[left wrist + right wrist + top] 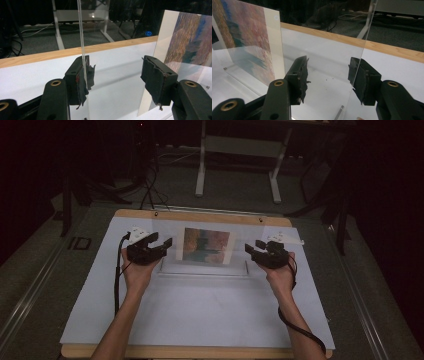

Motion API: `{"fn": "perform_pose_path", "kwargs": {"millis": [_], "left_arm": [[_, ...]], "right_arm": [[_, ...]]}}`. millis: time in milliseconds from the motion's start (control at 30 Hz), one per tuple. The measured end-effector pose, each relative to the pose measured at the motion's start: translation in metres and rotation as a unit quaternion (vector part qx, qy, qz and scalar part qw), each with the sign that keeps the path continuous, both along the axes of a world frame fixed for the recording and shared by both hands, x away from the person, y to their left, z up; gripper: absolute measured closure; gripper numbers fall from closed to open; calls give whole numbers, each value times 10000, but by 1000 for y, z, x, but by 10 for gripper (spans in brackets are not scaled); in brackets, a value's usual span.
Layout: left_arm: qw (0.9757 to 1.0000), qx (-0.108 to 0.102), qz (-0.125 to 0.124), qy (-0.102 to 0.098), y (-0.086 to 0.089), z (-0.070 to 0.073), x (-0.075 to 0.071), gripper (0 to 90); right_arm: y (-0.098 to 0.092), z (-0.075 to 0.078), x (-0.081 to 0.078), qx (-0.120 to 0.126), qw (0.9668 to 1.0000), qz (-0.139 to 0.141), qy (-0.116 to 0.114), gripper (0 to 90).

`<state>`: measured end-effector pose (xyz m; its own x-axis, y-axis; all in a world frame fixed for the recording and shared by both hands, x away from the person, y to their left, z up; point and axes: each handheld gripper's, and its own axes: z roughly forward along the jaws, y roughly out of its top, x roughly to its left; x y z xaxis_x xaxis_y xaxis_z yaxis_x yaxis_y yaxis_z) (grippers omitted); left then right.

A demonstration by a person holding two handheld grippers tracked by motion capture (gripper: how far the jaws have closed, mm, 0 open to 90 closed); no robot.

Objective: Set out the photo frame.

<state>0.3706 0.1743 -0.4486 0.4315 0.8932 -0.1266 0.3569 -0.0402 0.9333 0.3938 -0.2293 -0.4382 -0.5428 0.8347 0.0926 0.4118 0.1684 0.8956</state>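
Dark room; white-covered worktop (200,310) with a wood edge. Item: clear acrylic stand (204,266) holding a colour print (206,245) upright, mid-worktop. Left hand-held gripper (164,244) open at the stand's left end; a clear edge (82,50) lay against its left pad, the right pad apart. Right hand-held gripper (252,249) open at the right end, a clear panel (359,50) standing between its jaws, possibly touching one pad. Status: print seated; neither end yet clamped, so any lift or shift apparently remained.

Two tools (159,247) (256,251), one picture (205,245), one table (200,217)
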Motion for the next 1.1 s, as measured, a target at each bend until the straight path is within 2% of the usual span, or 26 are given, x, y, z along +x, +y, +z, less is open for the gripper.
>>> {"fn": "perform_pose_path", "kwargs": {"millis": [367,1100], "left_arm": [[10000,-9,35,87,-4,-2,-9,399],[9999,-23,82,86,-2,-5,-28,400]], "right_arm": [[-3,-5,-8,37,10000,-10,8,487],[-1,-6,-21,8,10000,54,-27,481]]}}
